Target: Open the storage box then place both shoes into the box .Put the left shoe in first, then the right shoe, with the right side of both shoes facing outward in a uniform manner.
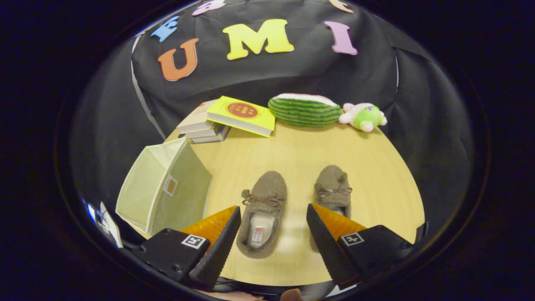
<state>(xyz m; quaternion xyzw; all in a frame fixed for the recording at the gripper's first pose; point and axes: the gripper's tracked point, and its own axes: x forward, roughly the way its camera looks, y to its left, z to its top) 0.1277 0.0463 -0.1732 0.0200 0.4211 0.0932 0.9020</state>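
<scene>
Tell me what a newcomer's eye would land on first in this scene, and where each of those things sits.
First, the pair of brown slippers on the wooden table: the left slipper lies between the open gripper's fingers, the right slipper just beyond one fingertip. Beside them stands the pale green storage box. Along the far edge sit a yellow book atop a stack, a watermelon plush and a small pink-and-green soft toy.

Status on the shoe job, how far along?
Done: nothing yet. The box lies tipped on the table beside the shoes, and whether it counts as opened is unclear. In hand: the gripper is open, holding nothing, with the left shoe between its fingers. Left: place that shoe, then the right shoe, right sides outward.
</scene>
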